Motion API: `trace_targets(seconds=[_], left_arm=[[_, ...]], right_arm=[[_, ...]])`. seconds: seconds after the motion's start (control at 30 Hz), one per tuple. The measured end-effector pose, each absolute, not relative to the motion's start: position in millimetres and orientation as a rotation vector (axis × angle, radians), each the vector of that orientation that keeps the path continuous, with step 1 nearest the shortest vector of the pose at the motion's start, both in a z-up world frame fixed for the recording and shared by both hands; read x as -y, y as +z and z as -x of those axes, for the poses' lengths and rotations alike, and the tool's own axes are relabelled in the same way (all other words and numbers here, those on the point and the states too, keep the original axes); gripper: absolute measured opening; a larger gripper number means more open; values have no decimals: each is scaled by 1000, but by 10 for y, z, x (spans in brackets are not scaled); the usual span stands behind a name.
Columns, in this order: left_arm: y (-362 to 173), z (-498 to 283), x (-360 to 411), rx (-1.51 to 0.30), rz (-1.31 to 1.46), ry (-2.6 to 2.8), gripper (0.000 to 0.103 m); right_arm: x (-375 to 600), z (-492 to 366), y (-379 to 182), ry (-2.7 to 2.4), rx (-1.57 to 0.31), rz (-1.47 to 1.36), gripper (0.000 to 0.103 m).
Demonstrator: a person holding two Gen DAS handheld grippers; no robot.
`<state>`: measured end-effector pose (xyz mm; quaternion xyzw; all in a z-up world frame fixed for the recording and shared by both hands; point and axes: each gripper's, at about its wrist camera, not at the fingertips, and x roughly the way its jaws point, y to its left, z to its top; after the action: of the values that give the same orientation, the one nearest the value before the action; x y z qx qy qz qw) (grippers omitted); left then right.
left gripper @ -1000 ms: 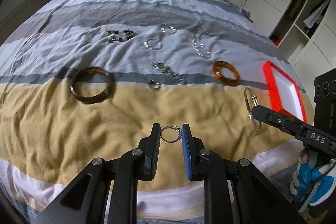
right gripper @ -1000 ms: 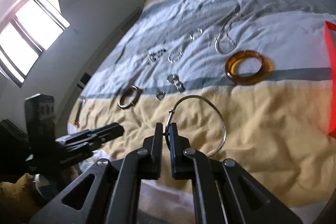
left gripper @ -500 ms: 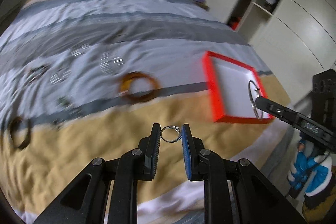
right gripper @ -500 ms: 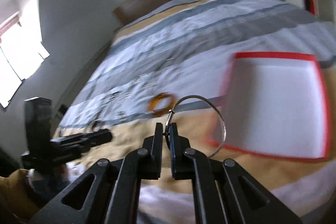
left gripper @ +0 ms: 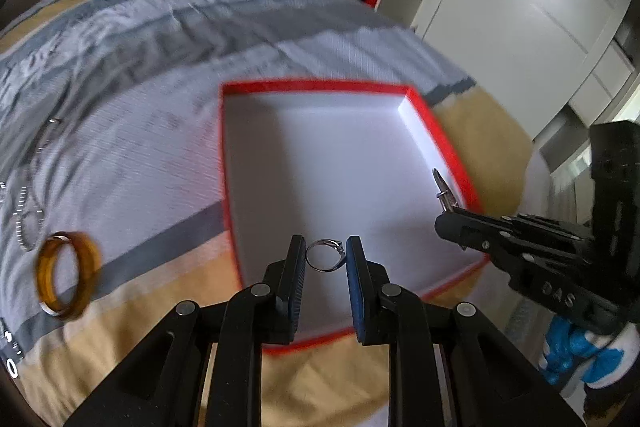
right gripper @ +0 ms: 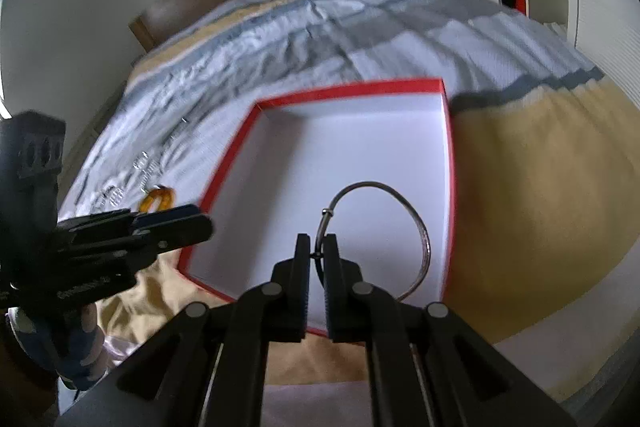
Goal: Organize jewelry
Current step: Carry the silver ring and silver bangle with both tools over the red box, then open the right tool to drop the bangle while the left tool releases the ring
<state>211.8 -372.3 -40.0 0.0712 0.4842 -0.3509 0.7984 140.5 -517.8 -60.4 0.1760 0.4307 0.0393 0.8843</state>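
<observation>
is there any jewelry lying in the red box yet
No, the white floor of the red-rimmed cardboard box is bare; the small silver ring sits in the left tool above it.

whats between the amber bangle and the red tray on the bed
Only bare striped bedspread lies between the amber bangle and the red tray, shown in the left wrist view.

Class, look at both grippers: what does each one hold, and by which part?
The left gripper pinches a small silver ring across its band. The right gripper clamps a thin wire bangle near its clasp.
</observation>
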Motion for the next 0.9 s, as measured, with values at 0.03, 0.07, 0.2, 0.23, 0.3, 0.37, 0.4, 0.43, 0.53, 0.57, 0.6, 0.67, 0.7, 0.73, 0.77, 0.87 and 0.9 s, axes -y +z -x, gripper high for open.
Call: trace_targets(seconds=[0.03,0.07,0.2,0.23,0.3,0.37,0.4,0.43,0.53,0.57,0.6,0.67,0.7,0.73,0.77,0.87,0.9], left_arm=[[-480,-2136,3780,-1050,-169,-746,20],[-548,-2154,3814,-1058,-183,-736,20],[-756,-2251,3807,-1088,-196,-695,20],[-782,-2263,3805,-1087,-196,-686,21],[-792,-2245,3815,-1079,-196,-683,22],[-813,-2224,3843,-1070,-210,-670,22],[-823,-2212,3850,-1068,-212,-663,22],[-840,-2205,3846,-1070,-210,-655,21],[-893,-2170,3814,-1082,-212,-623,21],[-906,-2151,3814,-1083,-223,-608,21],[-909,-2142,3794,-1085,-228,-596,21],[-932,-2089,3768,-1098,-224,-556,21],[-938,-2062,3748,-1100,-221,-537,21],[-942,-2033,3730,-1101,-217,-511,21],[-941,-1997,3688,-1102,-207,-484,21],[-944,-1940,3546,-1141,-122,-422,21],[-950,-1931,3521,-1149,-114,-398,21]], right_arm=[[5172,-1423,-653,82,-909,-361,6],[5163,-1429,-697,86,-921,-356,6],[5121,-1461,-818,81,-954,-333,6],[5127,-1474,-843,76,-959,-332,7],[5118,-1478,-872,72,-967,-321,7],[5097,-1485,-884,67,-975,-301,7],[5085,-1489,-886,67,-978,-291,7],[5075,-1491,-886,68,-980,-282,7],[5059,-1487,-893,75,-986,-267,7],[5052,-1491,-900,78,-990,-261,7],[5049,-1492,-904,79,-994,-255,7],[5041,-1499,-905,84,-1000,-248,7],[5040,-1503,-901,88,-1002,-248,7],[5035,-1510,-896,91,-1005,-245,7],[5031,-1511,-895,93,-1007,-243,7],[5024,-1530,-893,113,-1015,-246,7],[5013,-1534,-888,118,-1018,-244,7]])
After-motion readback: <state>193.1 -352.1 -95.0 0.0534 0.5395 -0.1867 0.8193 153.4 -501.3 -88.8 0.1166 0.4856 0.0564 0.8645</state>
